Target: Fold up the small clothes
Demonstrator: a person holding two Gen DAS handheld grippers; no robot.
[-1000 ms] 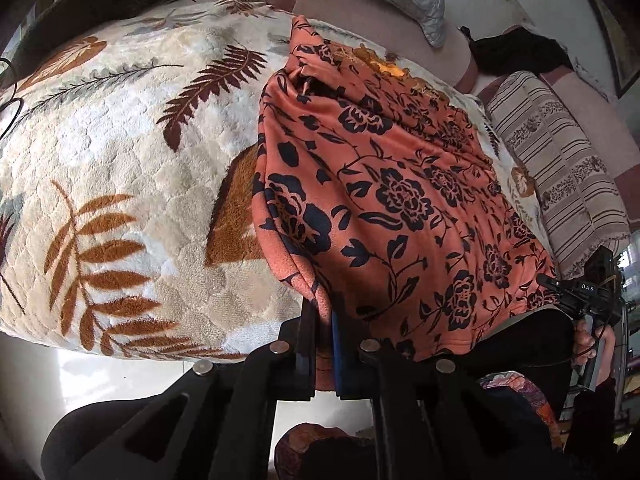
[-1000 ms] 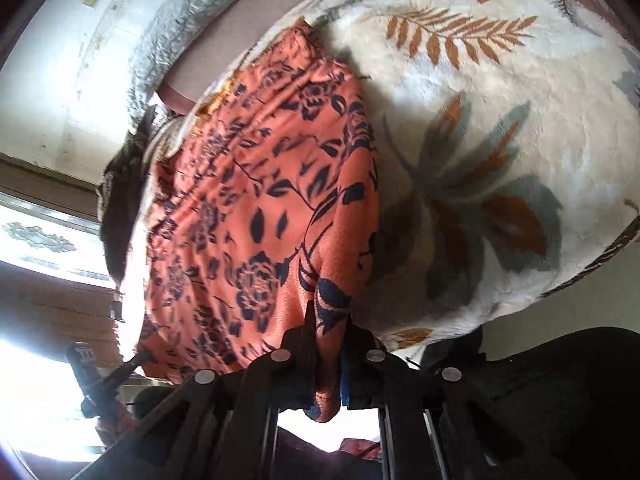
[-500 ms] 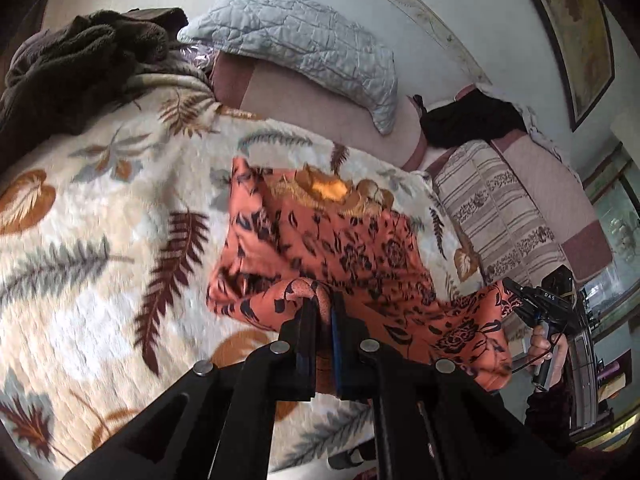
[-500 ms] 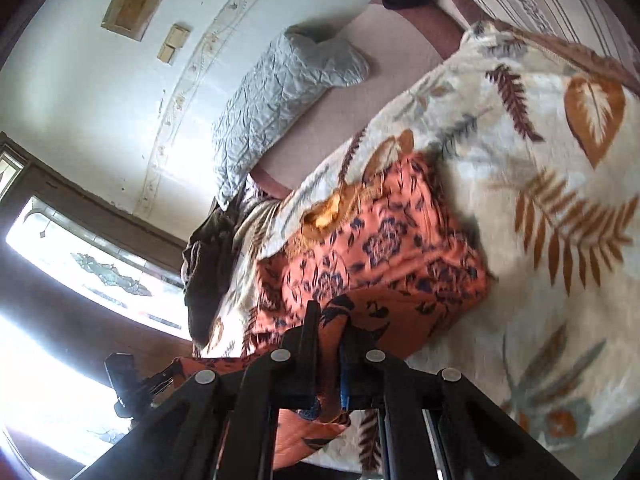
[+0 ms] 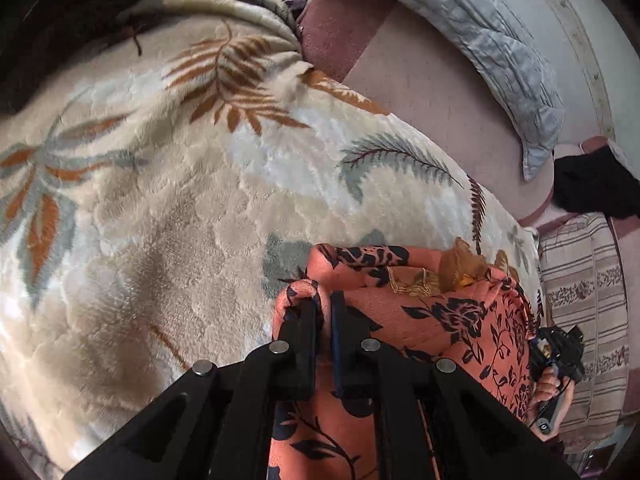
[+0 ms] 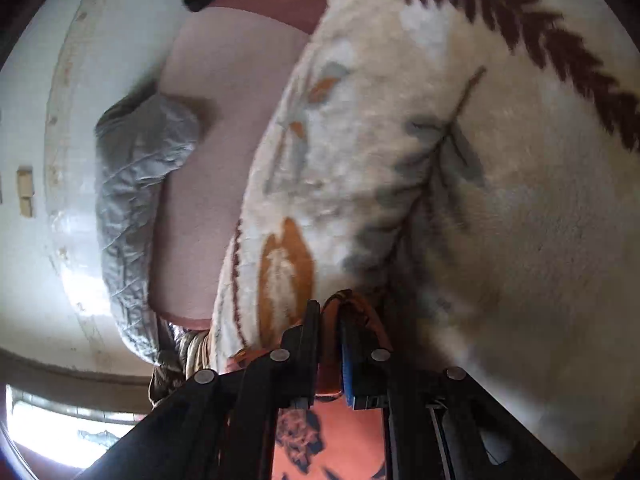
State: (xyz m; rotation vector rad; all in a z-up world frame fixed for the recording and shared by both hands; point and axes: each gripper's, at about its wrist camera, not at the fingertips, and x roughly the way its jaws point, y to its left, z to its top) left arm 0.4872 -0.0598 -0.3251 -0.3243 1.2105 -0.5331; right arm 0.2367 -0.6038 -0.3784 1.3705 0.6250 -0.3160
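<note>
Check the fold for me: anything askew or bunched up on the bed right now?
Nothing looks damaged. The orange floral garment is doubled over on the leaf-print blanket, its folded edge lumpy, with both tools shut on it.

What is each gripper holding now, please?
Left gripper: closed on the orange floral garment.
Right gripper: closed on the same garment.

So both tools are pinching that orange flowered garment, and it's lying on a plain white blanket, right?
Not plain white. The left wrist view shows the blanket is cream with a leaf print. Both the left tool and the right tool do pinch the orange flowered garment.
</note>
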